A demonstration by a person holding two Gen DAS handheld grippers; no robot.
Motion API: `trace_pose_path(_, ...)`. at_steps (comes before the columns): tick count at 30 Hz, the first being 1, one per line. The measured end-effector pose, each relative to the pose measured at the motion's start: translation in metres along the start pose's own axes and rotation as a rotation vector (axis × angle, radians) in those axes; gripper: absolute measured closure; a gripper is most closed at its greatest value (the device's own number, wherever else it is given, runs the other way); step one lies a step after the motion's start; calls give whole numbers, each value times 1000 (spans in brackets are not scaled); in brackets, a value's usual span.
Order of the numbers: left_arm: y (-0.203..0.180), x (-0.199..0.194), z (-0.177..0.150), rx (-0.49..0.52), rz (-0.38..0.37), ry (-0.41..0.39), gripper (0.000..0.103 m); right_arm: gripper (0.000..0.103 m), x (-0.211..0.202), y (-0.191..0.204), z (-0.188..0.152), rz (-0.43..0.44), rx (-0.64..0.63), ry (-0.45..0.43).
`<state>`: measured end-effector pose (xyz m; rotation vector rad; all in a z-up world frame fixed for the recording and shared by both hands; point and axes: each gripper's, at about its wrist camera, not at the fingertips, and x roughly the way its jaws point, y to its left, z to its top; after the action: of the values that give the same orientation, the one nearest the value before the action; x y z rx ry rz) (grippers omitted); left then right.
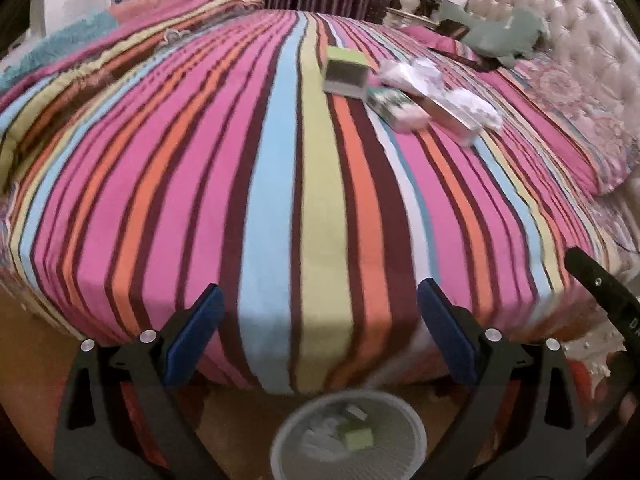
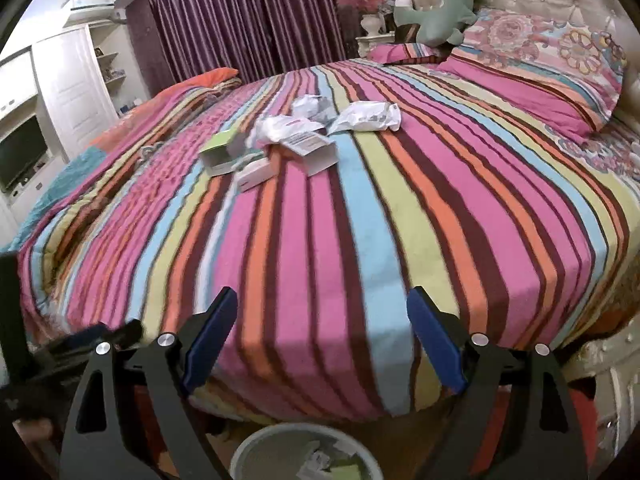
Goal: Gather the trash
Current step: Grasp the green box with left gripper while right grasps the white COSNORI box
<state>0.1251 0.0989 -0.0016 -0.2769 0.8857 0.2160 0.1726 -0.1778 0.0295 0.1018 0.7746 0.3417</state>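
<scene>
A heap of trash lies far out on the striped bed: a green-and-white box point(image 1: 346, 72) point(image 2: 222, 152), a small pink-white box point(image 1: 404, 114) point(image 2: 256, 176), an open white carton point(image 2: 316, 152) point(image 1: 452, 114) and crumpled white wrappers point(image 2: 368, 117) point(image 1: 404, 72). A grey waste bin point(image 1: 276, 448) point(image 2: 248, 456) stands on the floor at the bed's near edge, with a green box point(image 1: 358, 438) and paper scraps inside. My left gripper point(image 1: 320, 320) and right gripper point(image 2: 322, 320) are both open and empty, above the bin at the bed's near edge, well short of the trash.
The striped bedspread point(image 2: 360, 220) covers the bed. Pillows point(image 2: 532, 76) and a green plush toy point(image 2: 444, 4) lie by the tufted headboard point(image 1: 560, 20). Purple curtains point(image 2: 248, 20) and white cabinets point(image 2: 68, 88) stand beyond. The other gripper shows at the right edge of the left wrist view point(image 1: 600, 292).
</scene>
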Motion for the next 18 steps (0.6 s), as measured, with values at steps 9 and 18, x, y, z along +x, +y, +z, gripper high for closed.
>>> trace_pose_path(9,-6,40,74,-43,-3,-20,9,21,46,-10,42,6,-54,49)
trace_pose_path(18,-22,90,159,-30,35,-49,9,21,98,-4,82,19,-147,75)
